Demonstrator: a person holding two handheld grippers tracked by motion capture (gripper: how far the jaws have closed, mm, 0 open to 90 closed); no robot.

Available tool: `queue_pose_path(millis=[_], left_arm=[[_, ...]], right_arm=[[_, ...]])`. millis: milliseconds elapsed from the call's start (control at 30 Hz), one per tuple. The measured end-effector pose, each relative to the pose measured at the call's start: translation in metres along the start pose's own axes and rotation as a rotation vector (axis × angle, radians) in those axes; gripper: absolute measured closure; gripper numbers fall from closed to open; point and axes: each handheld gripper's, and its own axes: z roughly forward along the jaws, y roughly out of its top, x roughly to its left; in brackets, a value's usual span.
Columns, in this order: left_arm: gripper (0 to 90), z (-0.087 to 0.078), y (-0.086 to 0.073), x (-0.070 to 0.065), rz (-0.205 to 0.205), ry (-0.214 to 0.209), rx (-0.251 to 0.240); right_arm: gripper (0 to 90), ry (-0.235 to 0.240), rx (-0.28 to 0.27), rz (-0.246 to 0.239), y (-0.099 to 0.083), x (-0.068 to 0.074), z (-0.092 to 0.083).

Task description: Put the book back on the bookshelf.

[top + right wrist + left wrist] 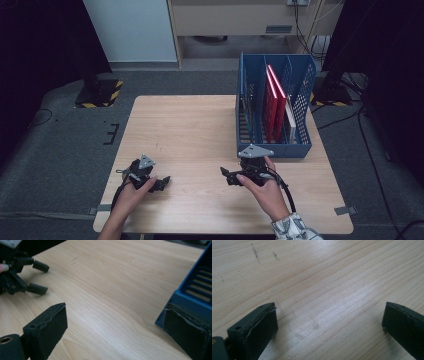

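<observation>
Person's forearms cut off at bottom edge of the high view; the file rack's (pixel 274 107) left slots are dim, contents there hard to make out. Left gripper (pixel 164 181) rests low over the near-left part of the wooden table (pixel 190 130), jaws spread wide, nothing between them, bare wood in the gap. Right gripper (pixel 225 174) sits near the table's front centre, jaws also spread, holding nothing, pointing toward the left gripper. Blue file rack stands just behind and beside the right gripper, near its grey top plate, well apart from the left gripper. Rack holds upright red folders (pixel 274 102) in middle slots, one pale folder (pixel 290 122) beside them.
</observation>
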Motion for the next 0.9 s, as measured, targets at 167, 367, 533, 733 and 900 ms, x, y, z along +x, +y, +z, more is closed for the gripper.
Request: queue_pose_path(millis=[167, 367, 533, 733, 900], left_arm=[[0.0, 0.0, 0.0, 0.0, 0.0, 0.0, 0.0], [0.0, 0.0, 0.0, 0.0, 0.003, 0.0, 0.002], [0.0, 0.0, 0.0, 0.0, 0.003, 0.0, 0.002], [0.0, 0.0, 0.0, 0.0, 0.003, 0.0, 0.002], [0.0, 0.0, 0.0, 0.0, 0.003, 0.0, 0.002]], right_arm=[[5.7, 0.005, 0.036, -0.033, -0.009, 0.006, 0.008], [5.6, 0.021, 0.072, -0.058, -0.017, 0.011, 0.016], [5.6, 0.045, 0.108, -0.035, -0.027, 0.012, 0.028], [5.6, 0.043, 0.131, -0.019, -0.03, 0.009, 0.044], [6.4, 0.035, 0.139, -0.025, -0.027, 0.01, 0.061]])
